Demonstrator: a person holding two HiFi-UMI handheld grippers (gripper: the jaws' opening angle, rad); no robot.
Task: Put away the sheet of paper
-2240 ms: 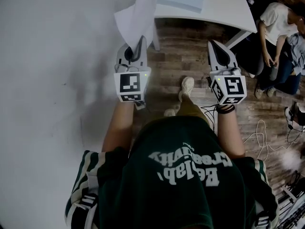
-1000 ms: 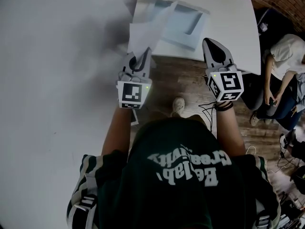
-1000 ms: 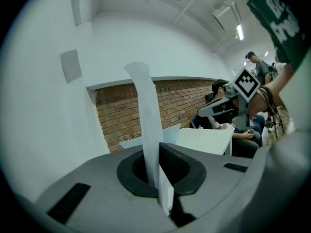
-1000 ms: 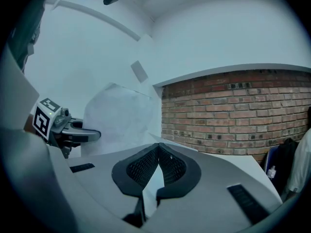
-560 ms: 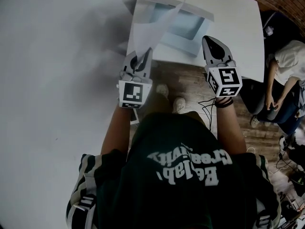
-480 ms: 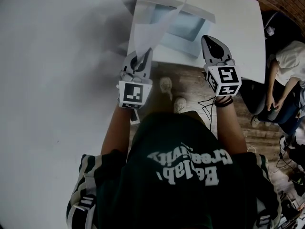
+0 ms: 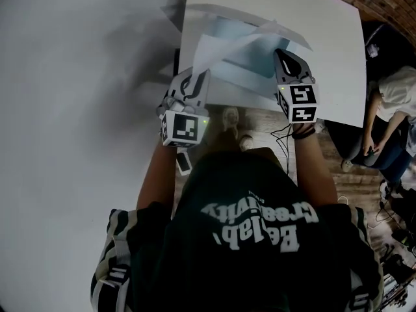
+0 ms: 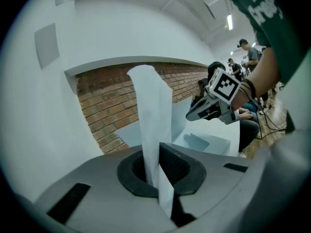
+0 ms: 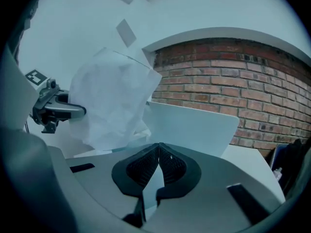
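Observation:
The white sheet of paper (image 7: pixel 227 44) sticks out of my left gripper (image 7: pixel 195 77), which is shut on its lower edge. It leans up and to the right over an open light-blue box (image 7: pixel 224 26) on the white table (image 7: pixel 325 57). In the left gripper view the sheet (image 8: pixel 150 106) rises straight from between the closed pads of the left gripper (image 8: pixel 158 152). My right gripper (image 7: pixel 286 54) hovers over the box's right side, just beside the sheet's far corner. Seen in its own view, the right gripper (image 9: pixel 158 148) has its tips together, and the crumpled sheet (image 9: pixel 114 101) hangs to its left.
A big white surface (image 7: pixel 78 109) fills the left. A brick wall (image 9: pixel 233 91) stands behind the table. A seated person (image 7: pixel 390 103) is at the right, with cables on the wooden floor (image 7: pixel 260 119). The box's tall white back wall (image 9: pixel 194 125) faces the right gripper.
Both grippers have moved forward from over the floor to over the table. The sheet, carried along by the left gripper, now leans over the blue box.

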